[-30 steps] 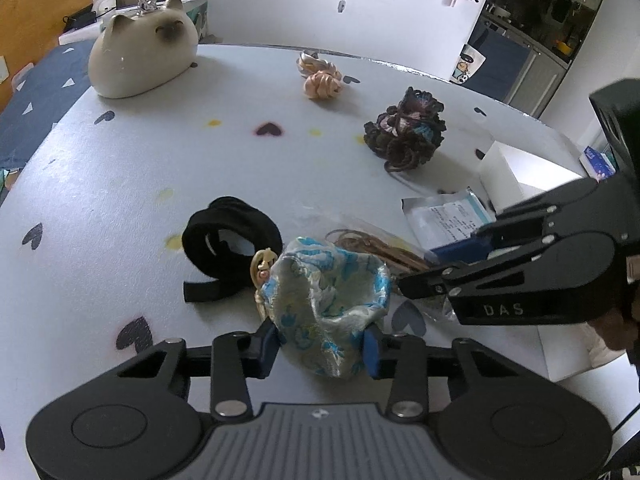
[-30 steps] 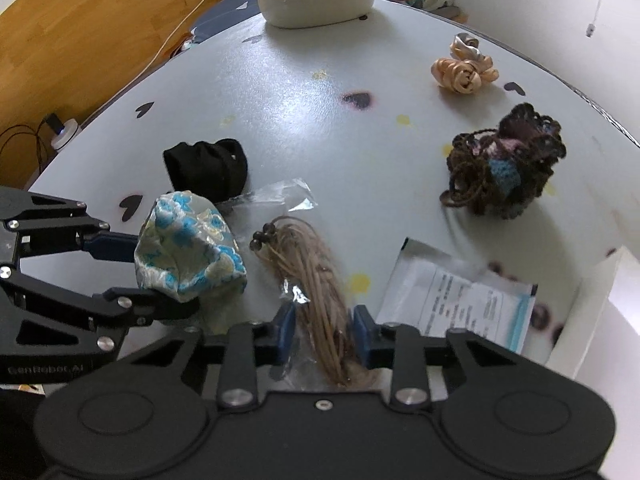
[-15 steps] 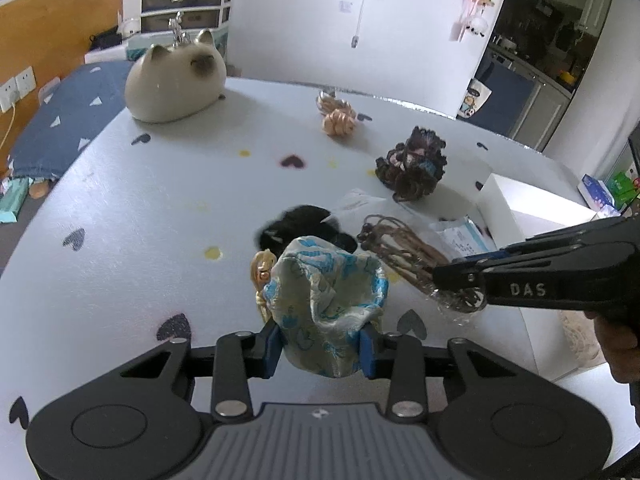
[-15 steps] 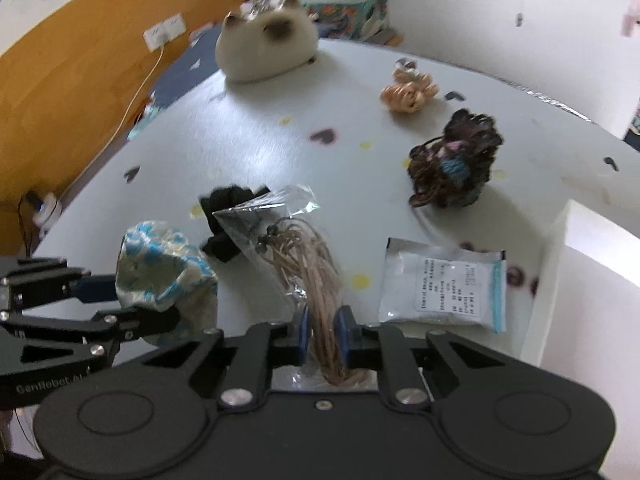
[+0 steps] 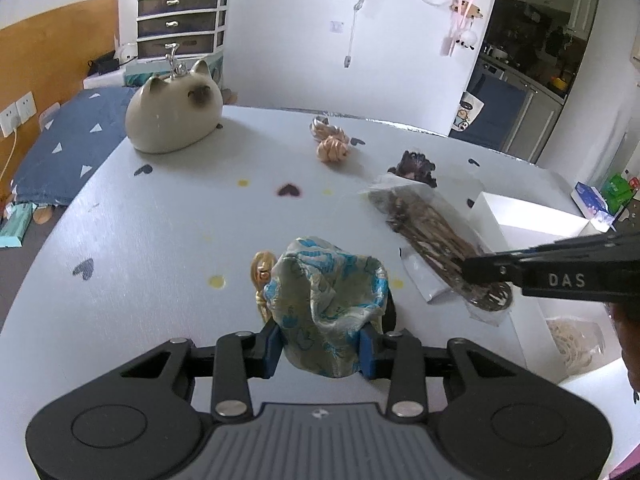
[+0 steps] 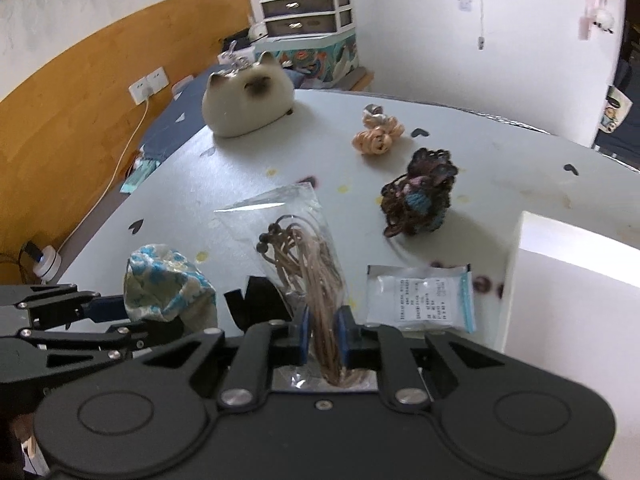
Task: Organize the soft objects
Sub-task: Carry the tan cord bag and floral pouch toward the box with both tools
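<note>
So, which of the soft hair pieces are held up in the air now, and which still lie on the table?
Held: the blue-patterned scrunchie in the left gripper and the bagged brown cords in the right gripper. The peach scrunchie and dark crocheted one lie on the table.

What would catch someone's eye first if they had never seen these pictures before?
Probably the two held items: the left gripper clamps a blue-and-cream patterned fabric pouch above the near edge of the white heart-dotted table, and the right gripper pinches a clear plastic bag of tan cords beside it. At the table's far left edge sits a cream ceramic cat figure.
</note>
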{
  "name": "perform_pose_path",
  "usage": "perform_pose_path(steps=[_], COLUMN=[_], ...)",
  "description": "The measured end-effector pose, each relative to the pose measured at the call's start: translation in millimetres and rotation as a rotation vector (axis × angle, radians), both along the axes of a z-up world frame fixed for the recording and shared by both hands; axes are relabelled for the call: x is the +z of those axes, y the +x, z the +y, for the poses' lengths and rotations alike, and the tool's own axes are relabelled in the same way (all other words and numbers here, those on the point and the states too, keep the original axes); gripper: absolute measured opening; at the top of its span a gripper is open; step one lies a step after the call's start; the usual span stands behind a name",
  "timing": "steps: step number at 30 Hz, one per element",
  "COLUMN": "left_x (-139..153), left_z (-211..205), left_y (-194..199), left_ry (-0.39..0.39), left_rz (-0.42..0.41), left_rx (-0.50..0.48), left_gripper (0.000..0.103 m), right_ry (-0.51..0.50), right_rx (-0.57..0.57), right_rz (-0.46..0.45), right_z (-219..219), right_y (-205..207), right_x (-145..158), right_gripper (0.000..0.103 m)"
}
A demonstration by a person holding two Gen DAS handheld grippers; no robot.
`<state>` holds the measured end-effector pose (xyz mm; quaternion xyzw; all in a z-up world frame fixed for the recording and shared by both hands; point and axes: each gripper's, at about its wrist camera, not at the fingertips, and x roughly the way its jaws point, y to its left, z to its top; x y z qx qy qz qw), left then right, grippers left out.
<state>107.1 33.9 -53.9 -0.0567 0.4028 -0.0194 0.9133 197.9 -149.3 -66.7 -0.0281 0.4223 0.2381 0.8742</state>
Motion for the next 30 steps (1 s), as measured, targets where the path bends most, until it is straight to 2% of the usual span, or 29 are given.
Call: perform_pose_path(steps=[8, 21, 30], left_x=[15, 32, 33], left_z=[-23, -115, -171], left_y=[17, 41, 53], left_ry=[0.0, -0.015, -0.033], left_rz=[-0.034, -0.074, -0.072], left_rx=[-0.026, -0.163, -0.231], left_gripper=[0.039, 0.039, 0.039], right_ry=[0.034, 0.046, 0.048], right_rx=[-0.139, -0.396, -0.502], right_rz=[-0.021, -0.054, -0.058], right_z=[-45, -167, -233], right_y=[0, -12, -26], right_x=[12, 31, 31], right_gripper=[0.015, 0.015, 0.015])
